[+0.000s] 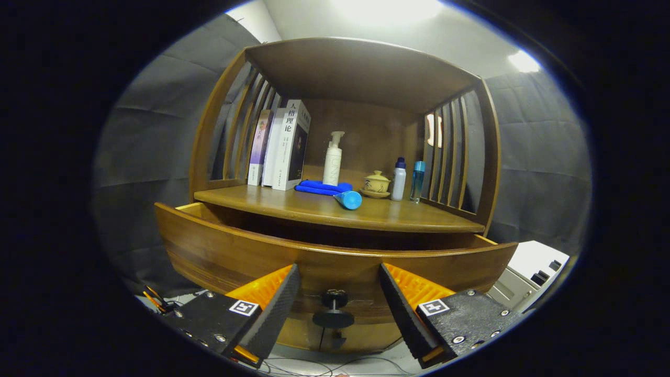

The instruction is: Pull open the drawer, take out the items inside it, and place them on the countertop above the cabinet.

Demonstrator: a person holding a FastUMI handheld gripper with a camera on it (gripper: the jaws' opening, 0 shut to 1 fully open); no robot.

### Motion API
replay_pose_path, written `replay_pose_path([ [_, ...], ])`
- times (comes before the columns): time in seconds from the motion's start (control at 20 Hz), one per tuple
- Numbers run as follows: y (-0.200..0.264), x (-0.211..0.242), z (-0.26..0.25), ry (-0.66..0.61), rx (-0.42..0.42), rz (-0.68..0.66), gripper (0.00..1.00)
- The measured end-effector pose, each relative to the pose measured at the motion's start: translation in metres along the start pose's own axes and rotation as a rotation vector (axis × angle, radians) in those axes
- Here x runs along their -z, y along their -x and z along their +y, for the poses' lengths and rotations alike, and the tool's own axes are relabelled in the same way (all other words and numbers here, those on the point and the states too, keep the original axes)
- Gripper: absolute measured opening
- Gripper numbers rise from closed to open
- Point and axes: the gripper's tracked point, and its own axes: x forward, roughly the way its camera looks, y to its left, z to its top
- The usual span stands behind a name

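between our two fingers, just ahead of the tips, sits the drawer knob (pixel 333 309), with clear space on either side of it, so the gripper (pixel 339 293) is spread wide and has hold of nothing, touching nothing that we can see. the knob is fixed to the drawer front (pixel 335 262), and the drawer (pixel 220 246) already stands pulled out from under the countertop (pixel 335 212); its inside is hidden behind the front panel, so we cannot tell what lies in it.

we judge the risks from here as these: reaching in blind over the high front could catch a finger on the rim or on the countertop edge above it, since the gap between them looks narrow. further back, the countertop is crowded, with a blue cloth (pixel 322 187), a blue tube (pixel 349 199), a pump bottle (pixel 333 159), a lidded cup (pixel 377 183), two small bottles (pixel 399 179) and books (pixel 280 146), so a careless placement could knock one over.
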Motion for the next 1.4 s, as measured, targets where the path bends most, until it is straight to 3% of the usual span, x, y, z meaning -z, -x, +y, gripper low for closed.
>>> replay_pose_path([
  [0.45,-0.059,0.004,-0.005,-0.033,-0.006,0.011,0.95],
  [0.75,-0.064,0.005,-0.004,0.011,0.01,-0.004,0.94],
  [1.05,-0.028,-0.023,0.007,0.111,-0.132,-0.022,0.95],
  [1.2,0.002,-0.064,0.007,0.024,-0.193,-0.09,0.95],
  [1.4,0.033,-0.117,-0.023,0.007,-0.181,-0.143,0.95],
])
